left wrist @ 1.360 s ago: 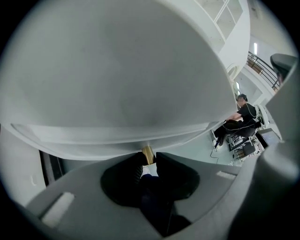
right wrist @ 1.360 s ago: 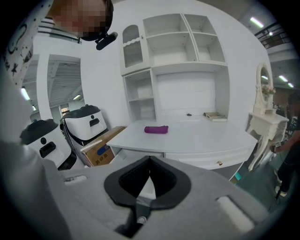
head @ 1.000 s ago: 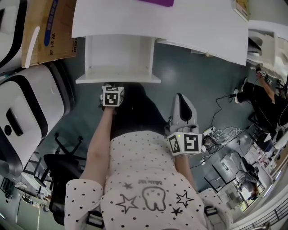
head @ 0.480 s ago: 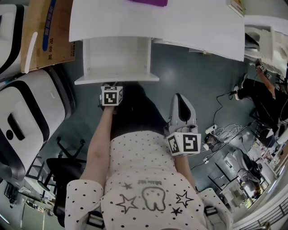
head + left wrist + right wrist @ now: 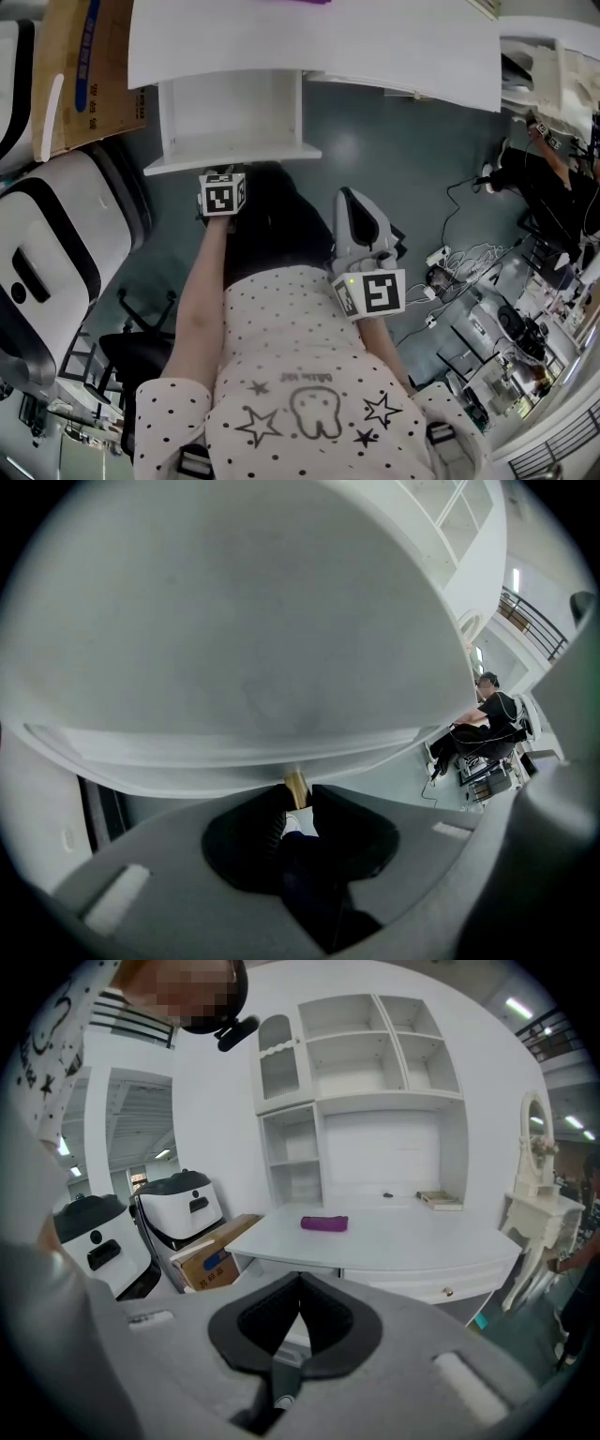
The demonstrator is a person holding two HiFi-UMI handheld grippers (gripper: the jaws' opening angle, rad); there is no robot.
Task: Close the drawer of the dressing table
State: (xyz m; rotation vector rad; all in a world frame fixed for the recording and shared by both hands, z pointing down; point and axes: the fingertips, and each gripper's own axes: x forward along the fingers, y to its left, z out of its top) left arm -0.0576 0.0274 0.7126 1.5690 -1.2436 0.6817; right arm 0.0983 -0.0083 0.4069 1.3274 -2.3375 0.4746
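The white dressing table [image 5: 375,47] runs across the top of the head view. Its left drawer [image 5: 230,112] stands pulled out and empty. My left gripper [image 5: 223,178] is at the middle of the drawer's front panel [image 5: 234,157]. In the left gripper view that panel [image 5: 234,667] fills the frame, and the left gripper [image 5: 297,791] is shut on the small brass drawer knob [image 5: 296,786]. My right gripper [image 5: 354,204] hangs apart over the floor to the right, away from the drawer. In the right gripper view the right gripper [image 5: 300,1283] is shut with nothing in it.
A cardboard box [image 5: 89,66] and white-and-black machines [image 5: 56,253] stand left of the drawer. A black chair base [image 5: 141,347] is at lower left. Cables [image 5: 459,262] lie on the floor at right. A purple object [image 5: 324,1223] rests on the tabletop.
The head view has shifted a little, so everything sits slightly left in frame. The drawer is out as far as before, and the left gripper stays on its knob.
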